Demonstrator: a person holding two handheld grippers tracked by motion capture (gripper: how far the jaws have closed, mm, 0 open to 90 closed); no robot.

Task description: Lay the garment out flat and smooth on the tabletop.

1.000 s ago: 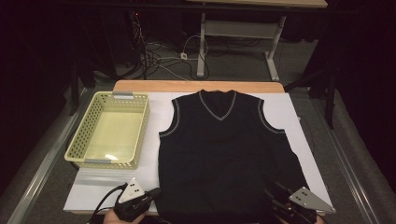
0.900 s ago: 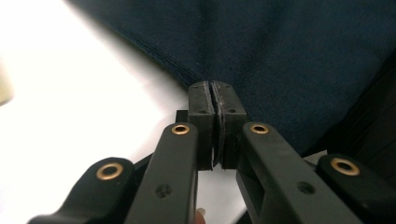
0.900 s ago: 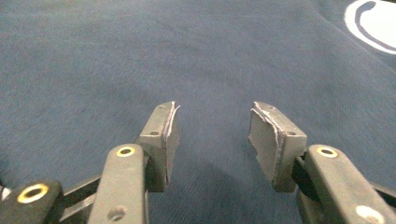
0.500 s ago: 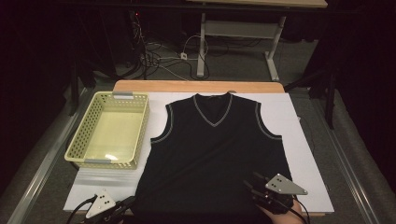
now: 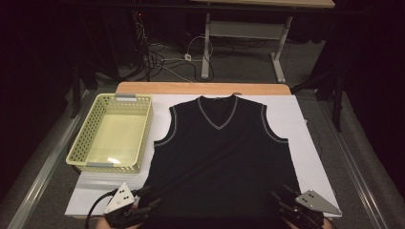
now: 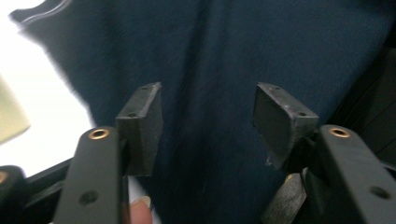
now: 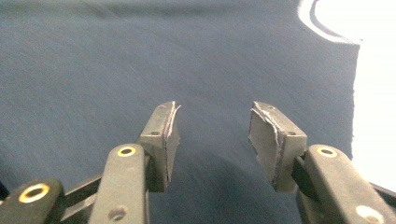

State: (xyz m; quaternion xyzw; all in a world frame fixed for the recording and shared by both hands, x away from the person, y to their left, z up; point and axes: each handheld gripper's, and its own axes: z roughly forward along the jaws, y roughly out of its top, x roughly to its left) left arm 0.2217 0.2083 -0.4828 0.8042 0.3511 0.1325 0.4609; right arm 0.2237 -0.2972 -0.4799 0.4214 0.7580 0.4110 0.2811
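A black sleeveless V-neck vest (image 5: 219, 157) with grey trim lies flat, front up, on a white board (image 5: 313, 148). My left gripper (image 5: 149, 199) is at the vest's near left hem corner. Its jaws have just been opening and now stand open over the dark cloth (image 6: 224, 56), with nothing between the pads. In the left gripper view, the left gripper (image 6: 208, 100) hovers over the vest's left edge. My right gripper (image 5: 282, 194) is at the near right hem corner. In the right gripper view, the right gripper (image 7: 215, 109) is open above the cloth (image 7: 140, 56), holding nothing.
An empty pale yellow perforated basket (image 5: 112, 136) stands on the board left of the vest. The wooden table edge (image 5: 200, 88) runs behind the collar. Cables (image 5: 162, 57) and a desk's legs (image 5: 207, 43) are on the floor beyond.
The vest has slid a little toward the near edge and left, and now lies smooth. The left gripper swung out to the left, then came back to the hem corner. The right gripper dipped back toward the near edge.
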